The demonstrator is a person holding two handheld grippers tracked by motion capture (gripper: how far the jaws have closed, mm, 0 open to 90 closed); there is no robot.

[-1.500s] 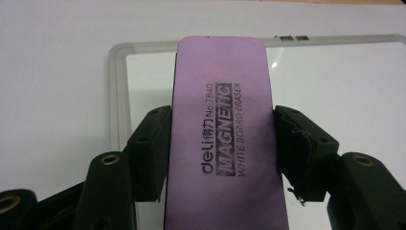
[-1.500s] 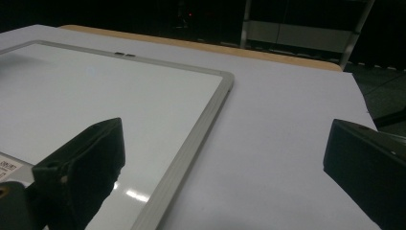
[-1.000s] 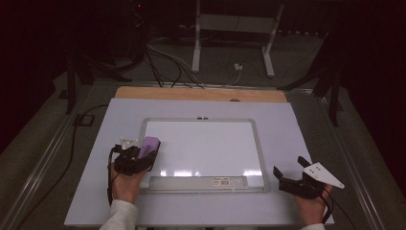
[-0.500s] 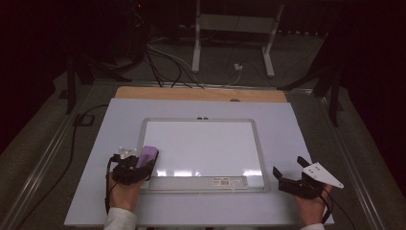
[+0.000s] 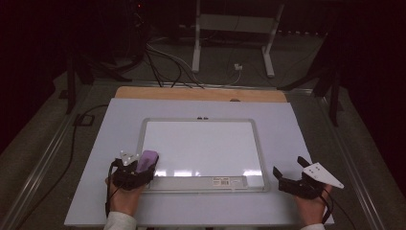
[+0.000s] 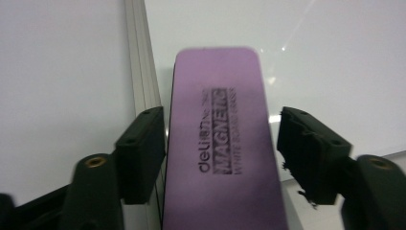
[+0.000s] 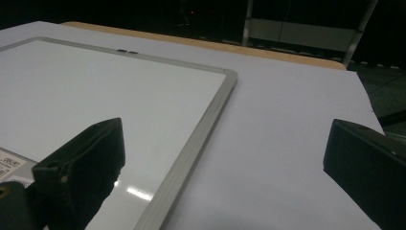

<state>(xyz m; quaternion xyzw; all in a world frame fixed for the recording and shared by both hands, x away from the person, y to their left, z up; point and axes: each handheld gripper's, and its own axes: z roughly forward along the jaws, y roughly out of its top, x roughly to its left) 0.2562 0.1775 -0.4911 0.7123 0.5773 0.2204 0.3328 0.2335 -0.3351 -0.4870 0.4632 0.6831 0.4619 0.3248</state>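
Eraser (image 6: pixel 218 143), purple and marked as a magnetic whiteboard eraser, lay at the near left corner of the whiteboard (image 5: pixel 201 146), beside its frame, probably parked there as finished. The left hand-held gripper (image 6: pixel 220 153) had just been opening; its jaws stood clear on both sides. The right hand-held gripper (image 5: pixel 292 179) waited wide and empty on the tabletop (image 5: pixel 297 124).

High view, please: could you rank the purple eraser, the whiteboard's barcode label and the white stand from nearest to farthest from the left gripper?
From the left gripper:
1. Purple eraser, between its jaws at the whiteboard's near left corner.
2. Barcode label, on the near frame edge, toward the right.
3. White stand, on the floor beyond the table.
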